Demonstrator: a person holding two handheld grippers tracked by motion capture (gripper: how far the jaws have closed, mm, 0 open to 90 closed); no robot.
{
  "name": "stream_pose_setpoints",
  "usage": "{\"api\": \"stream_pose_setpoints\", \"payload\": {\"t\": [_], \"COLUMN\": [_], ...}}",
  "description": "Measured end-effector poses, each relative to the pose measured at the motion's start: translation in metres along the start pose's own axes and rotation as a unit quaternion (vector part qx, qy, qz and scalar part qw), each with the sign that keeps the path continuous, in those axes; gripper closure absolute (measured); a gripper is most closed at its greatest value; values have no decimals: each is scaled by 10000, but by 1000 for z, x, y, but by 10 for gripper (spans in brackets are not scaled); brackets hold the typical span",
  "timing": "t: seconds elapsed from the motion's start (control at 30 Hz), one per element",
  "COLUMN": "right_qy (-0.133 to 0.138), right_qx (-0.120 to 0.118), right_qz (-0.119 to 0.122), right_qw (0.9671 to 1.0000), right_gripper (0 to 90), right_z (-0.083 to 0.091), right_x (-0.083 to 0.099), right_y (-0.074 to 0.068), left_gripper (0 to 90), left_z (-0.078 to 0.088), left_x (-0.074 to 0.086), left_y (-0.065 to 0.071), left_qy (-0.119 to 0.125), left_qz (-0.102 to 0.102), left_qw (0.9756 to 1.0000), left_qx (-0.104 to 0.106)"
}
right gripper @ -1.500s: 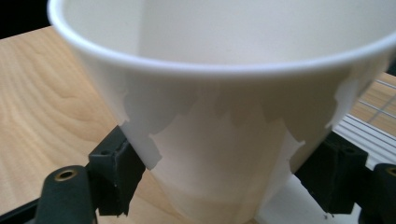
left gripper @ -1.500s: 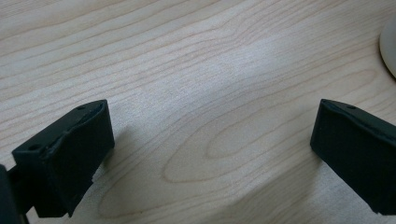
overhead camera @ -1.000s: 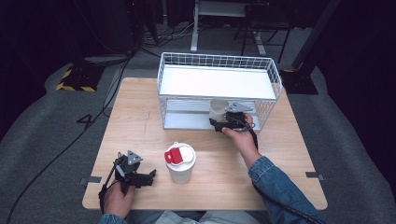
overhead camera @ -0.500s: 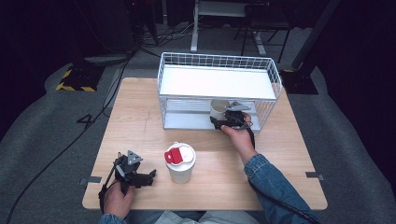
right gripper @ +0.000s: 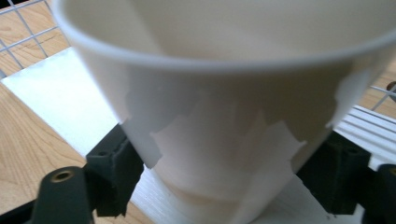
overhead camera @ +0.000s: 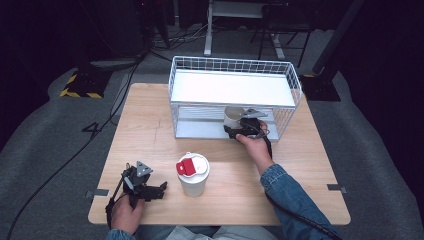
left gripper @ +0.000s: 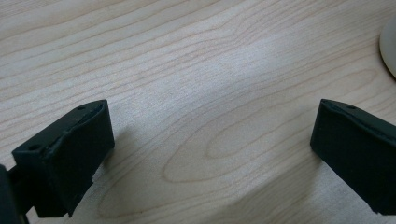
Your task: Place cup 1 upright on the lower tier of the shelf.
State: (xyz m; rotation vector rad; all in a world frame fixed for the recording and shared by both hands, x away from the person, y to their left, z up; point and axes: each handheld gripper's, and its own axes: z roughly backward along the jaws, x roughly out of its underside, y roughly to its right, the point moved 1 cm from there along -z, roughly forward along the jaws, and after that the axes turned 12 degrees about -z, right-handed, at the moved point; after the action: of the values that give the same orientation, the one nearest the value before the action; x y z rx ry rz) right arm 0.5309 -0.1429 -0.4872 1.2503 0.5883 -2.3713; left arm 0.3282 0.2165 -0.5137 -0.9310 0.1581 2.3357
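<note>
A white paper cup (overhead camera: 231, 116) stands upright on the lower shelf (overhead camera: 200, 127) of the white wire rack (overhead camera: 235, 65). My right gripper (overhead camera: 234, 131) reaches into the rack at the cup. In the right gripper view the cup (right gripper: 224, 116) sits between the two black jaws. They have just been opening, and the pads (right gripper: 114, 163) stand close beside its wall. My right gripper (right gripper: 224, 177) is open. Near the table's front left my left gripper (overhead camera: 159, 190) rests low, open and empty (left gripper: 210, 158).
A lidded white cup with a red tab (overhead camera: 192, 172) stands on the wooden table (overhead camera: 150, 130) just right of my left gripper; its base edge (left gripper: 390, 51) shows in the left gripper view. The rack's upper shelf (overhead camera: 230, 89) hangs over the paper cup.
</note>
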Motion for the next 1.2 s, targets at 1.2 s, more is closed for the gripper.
{"api": "stream_pose_setpoints", "payload": {"t": [1.2], "right_qy": [-96], "right_qx": [-134], "right_qz": [-65], "right_qw": [9998], "right_gripper": [102], "right_z": [62], "right_x": [10], "right_y": [0], "left_gripper": [0], "left_z": [-4], "left_x": [-4], "left_y": [-5], "left_qy": [22], "left_qz": [-137], "left_qw": [9998], "left_qx": [116]}}
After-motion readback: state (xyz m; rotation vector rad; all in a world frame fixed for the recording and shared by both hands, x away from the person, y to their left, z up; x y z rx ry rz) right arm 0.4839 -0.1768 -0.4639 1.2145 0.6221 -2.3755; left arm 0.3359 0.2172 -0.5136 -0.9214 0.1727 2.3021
